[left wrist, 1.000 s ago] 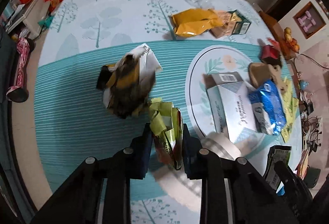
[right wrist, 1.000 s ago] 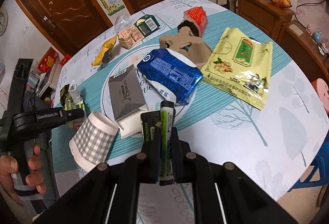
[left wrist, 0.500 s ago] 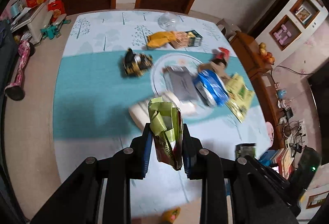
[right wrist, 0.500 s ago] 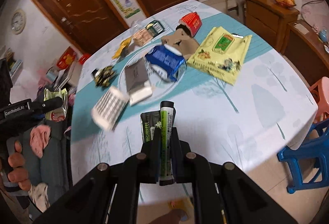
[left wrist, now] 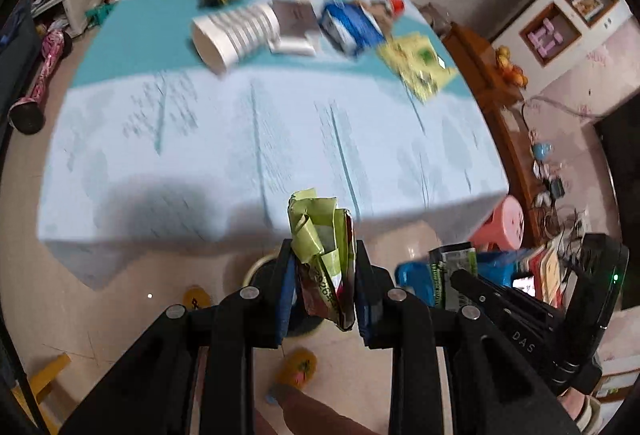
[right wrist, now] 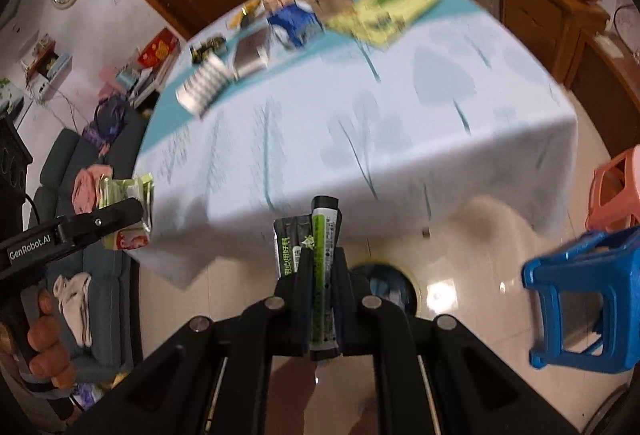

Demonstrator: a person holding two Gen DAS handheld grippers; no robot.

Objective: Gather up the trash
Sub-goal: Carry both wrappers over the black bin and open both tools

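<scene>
- L gripper (left wrist: 323, 289): jaws clamped on a crumpled green wrapper (left wrist: 320, 235). It's held off the table (left wrist: 256, 139), over the floor near the table edge.
- R gripper (right wrist: 322, 299): jaws nearly together, pinching a flat dark sachet (right wrist: 320, 235) w/ a green stripe. Also off the table.
- Bin (right wrist: 394, 287) shows just behind my R fingers on the floor, dark w/ a yellowish rim. In the L view I only get a bit of rim by the L jaw.
- Risks, as I judge them:
  - Both views are motion-blurred, so I could let go before I'm lined up over the bin and the piece lands on the tiles.
  - Sachet is thin and slick and sticks far out past the pads, so a swing or a knock on the rim could twist it loose.
  - Wrapper is springy and may cling to 1 pad on release.
  - Both grippers sit close together and could bump over the bin mouth.
- Vs 1 s ago: both cams were over the table then, w/ the cup, boxes and bags close below. Now that litter sits far back and table edge, floor and bin are in view. Grips look unchanged.
- Plenty of trash is left on the table.
</scene>
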